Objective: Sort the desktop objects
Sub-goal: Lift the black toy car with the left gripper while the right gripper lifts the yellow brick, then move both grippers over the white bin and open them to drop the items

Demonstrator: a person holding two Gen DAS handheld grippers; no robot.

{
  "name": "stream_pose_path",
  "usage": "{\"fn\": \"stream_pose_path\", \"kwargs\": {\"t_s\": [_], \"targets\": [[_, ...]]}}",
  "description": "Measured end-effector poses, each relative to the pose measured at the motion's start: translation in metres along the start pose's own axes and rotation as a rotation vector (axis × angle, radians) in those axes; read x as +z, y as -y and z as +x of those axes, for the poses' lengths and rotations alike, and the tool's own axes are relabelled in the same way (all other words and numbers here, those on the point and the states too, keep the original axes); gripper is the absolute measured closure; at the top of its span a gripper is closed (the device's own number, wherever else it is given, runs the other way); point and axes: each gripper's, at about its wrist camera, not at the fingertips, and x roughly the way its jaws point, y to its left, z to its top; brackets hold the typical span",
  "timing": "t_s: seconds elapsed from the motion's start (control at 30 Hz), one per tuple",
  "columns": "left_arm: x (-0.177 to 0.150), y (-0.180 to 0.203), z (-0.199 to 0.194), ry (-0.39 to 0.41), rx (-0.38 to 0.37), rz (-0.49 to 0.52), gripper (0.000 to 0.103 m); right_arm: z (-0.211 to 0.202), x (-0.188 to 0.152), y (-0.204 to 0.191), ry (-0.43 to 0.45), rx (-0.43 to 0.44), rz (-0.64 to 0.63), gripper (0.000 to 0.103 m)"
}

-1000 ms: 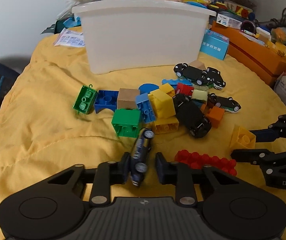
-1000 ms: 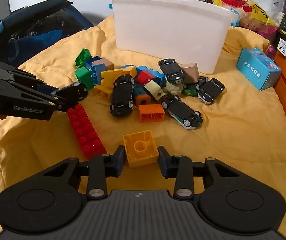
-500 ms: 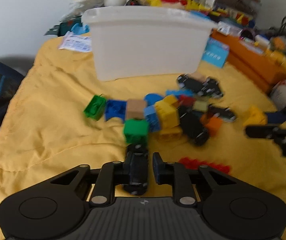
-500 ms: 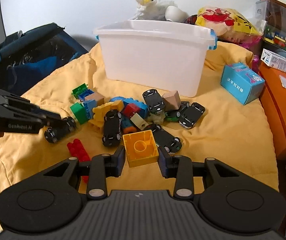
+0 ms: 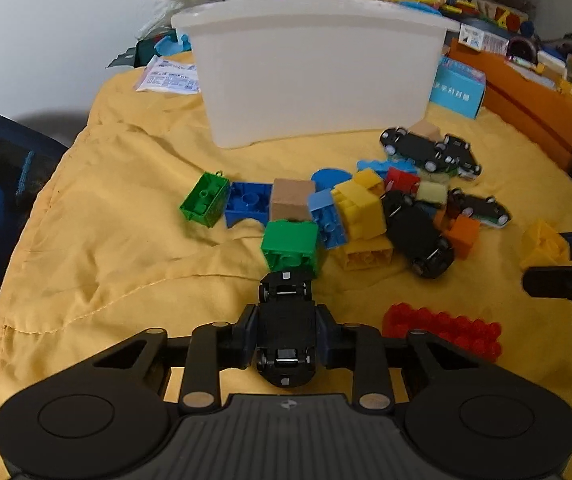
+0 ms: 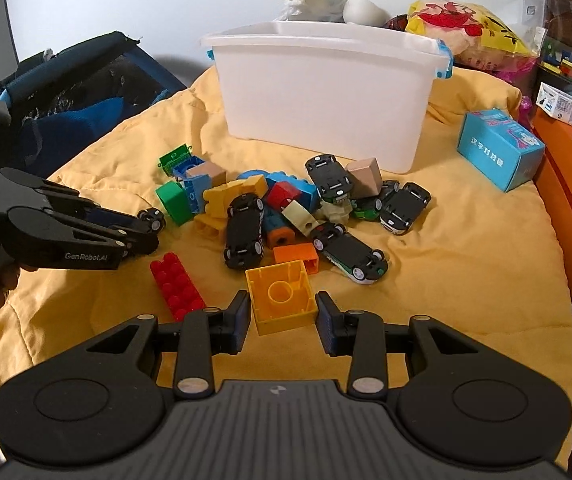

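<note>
Left gripper [image 5: 286, 334] grips a black toy car [image 5: 285, 332] belly-up between its pads, jaws having just eased wider, raised above the yellow quilt [image 5: 126, 240] just before the green block [image 5: 291, 245]. Right gripper [image 6: 283, 316] clamps a yellow block [image 6: 282, 297] (hollow side up) near the red brick [image 6: 177, 286]. White bin [image 6: 326, 92] stands behind the toy pile.

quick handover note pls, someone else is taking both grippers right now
Left gripper: black toy car between its fingers, underside up; they have just been opening a little.
Right gripper: shut on a yellow block, hollow side up.
White bin stands behind the pile; its inside is hidden.
Left to sort: the mixed pile of cars and blocks and the red brick on the yellow cloth.
</note>
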Motion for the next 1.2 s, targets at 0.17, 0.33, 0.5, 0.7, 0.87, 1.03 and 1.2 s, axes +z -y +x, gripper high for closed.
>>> {"fn": "stream_pose_path", "kwargs": {"t_s": [0.17, 0.33, 0.5, 0.7, 0.87, 1.03, 1.2], "targets": [[0.008, 0.001, -0.011, 0.028, -0.019, -0.013, 0.070, -0.005, 0.007, -0.002, 0.034, -0.005, -0.010, 0.064], [0.041, -0.008, -0.047, 0.141, -0.023, -0.047, 0.070, -0.013, 0.031, 0.004, 0.098, -0.011, 0.027, 0.064], [0.088, -0.021, -0.071, 0.218, -0.007, -0.076, 0.070, -0.021, 0.081, 0.022, 0.189, -0.017, 0.088, 0.064], [0.157, -0.033, -0.072, 0.281, 0.000, -0.111, 0.070, -0.021, 0.145, 0.050, 0.261, -0.037, 0.142, 0.064], [0.203, -0.034, -0.050, 0.284, 0.009, -0.105, 0.070, 0.005, 0.183, 0.070, 0.242, -0.056, 0.148, 0.064], [0.228, -0.034, -0.019, 0.237, 0.011, -0.098, 0.070, 0.030, 0.201, 0.084, 0.190, -0.079, 0.153, 0.064], [0.231, -0.034, 0.014, 0.156, 0.009, -0.099, 0.070, 0.057, 0.206, 0.096, 0.109, -0.110, 0.165, 0.064]]}}
